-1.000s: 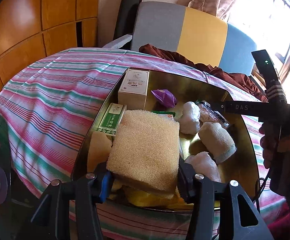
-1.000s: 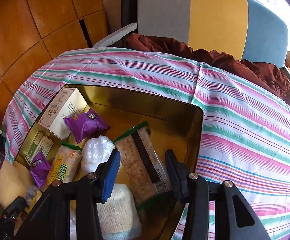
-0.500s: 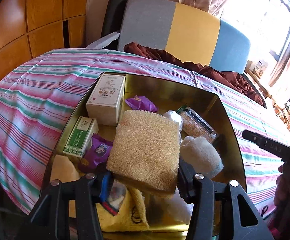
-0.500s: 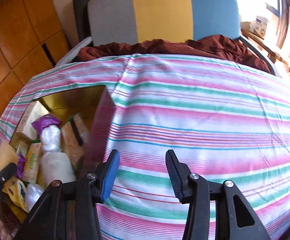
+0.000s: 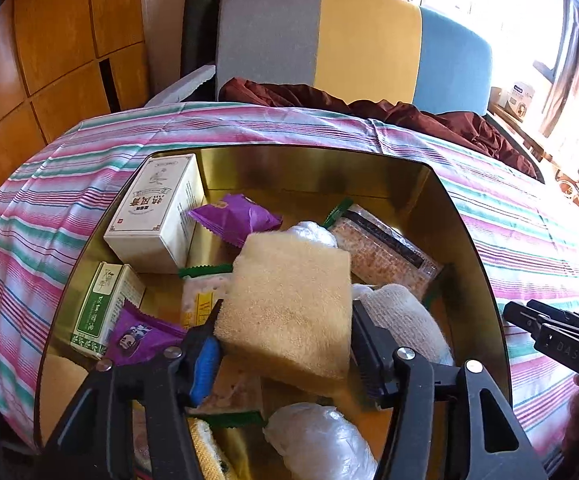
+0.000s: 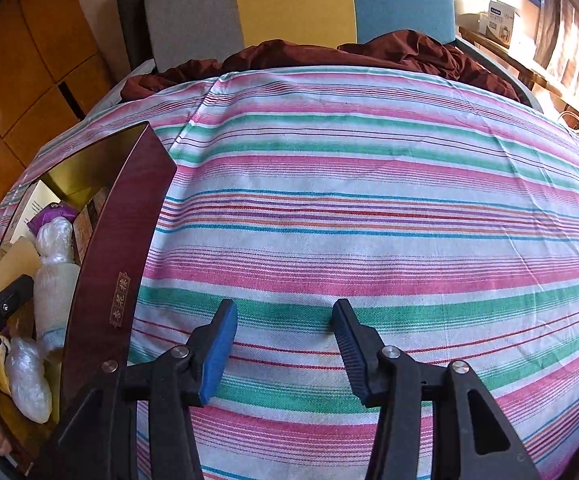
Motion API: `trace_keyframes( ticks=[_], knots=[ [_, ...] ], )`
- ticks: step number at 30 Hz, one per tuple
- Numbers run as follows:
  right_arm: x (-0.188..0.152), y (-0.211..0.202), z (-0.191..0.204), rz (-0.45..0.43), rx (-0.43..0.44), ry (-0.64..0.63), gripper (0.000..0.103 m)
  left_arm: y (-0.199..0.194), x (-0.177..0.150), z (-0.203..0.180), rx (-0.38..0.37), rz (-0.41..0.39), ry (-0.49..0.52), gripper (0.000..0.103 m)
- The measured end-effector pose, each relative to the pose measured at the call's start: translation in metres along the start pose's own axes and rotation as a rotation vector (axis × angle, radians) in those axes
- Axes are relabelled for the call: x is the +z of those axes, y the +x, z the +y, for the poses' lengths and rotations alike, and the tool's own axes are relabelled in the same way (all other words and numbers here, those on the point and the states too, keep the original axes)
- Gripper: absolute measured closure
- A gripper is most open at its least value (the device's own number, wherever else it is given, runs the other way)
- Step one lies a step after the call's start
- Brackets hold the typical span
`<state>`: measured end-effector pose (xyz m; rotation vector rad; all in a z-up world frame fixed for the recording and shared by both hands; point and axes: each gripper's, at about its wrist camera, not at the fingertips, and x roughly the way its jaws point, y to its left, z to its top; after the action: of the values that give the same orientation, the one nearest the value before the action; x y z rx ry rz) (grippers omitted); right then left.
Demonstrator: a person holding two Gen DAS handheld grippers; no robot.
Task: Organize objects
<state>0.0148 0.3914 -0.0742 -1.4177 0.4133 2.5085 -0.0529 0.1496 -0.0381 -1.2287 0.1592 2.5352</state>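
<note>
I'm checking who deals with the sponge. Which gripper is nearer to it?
Left. The left gripper has the sponge between its jaws, which have just been opening, above the box. The right gripper is empty over the striped cloth, outside the box.

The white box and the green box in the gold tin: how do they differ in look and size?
The white box looks bigger than the green box. The white box has dark print on a pale label; the green box has a white panel on green. The white box lies farther back along the left wall of the gold tin; the green box is nearer. Both are rectangular cartons.
</note>
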Motion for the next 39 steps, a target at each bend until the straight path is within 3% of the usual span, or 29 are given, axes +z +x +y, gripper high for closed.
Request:
trace_keyframes(
  ticks=[5, 13, 16, 23, 27, 29, 33, 39],
  knots=[
    [-0.002, 0.001, 0.005, -0.013, -0.02, -0.029, 0.048, -0.002, 0.001, -0.002, 0.003, -0.012, 0.005, 0.029],
    [-0.004, -0.001, 0.011, -0.014, -0.045, -0.018, 0.043, -0.01, -0.001, 0.0, 0.037, -0.048, 0.007, 0.024],
    [-0.005, -0.007, 0.016, -0.013, -0.021, 0.001, 0.043, -0.02, -0.002, 0.003, 0.051, -0.082, 0.007, 0.016],
    [-0.012, -0.042, 0.049, -0.11, -0.022, -0.021, 0.043, -0.052, -0.003, 0.014, 0.085, -0.18, -0.01, 0.001],
    [-0.02, -0.062, 0.072, -0.16, -0.004, -0.034, 0.043, -0.073, -0.011, 0.026, 0.084, -0.207, -0.035, 0.0],
    [-0.024, -0.069, 0.086, -0.181, 0.007, -0.057, 0.035, -0.083, -0.017, 0.034, 0.082, -0.211, -0.061, 0.0],
    [-0.033, -0.076, 0.108, -0.196, 0.024, -0.105, 0.032, -0.102, -0.029, 0.047, 0.072, -0.218, -0.11, 0.0],
    [-0.04, -0.078, 0.123, -0.194, 0.043, -0.139, 0.032, -0.119, -0.043, 0.056, 0.146, -0.218, -0.136, 0.0]
  ],
)
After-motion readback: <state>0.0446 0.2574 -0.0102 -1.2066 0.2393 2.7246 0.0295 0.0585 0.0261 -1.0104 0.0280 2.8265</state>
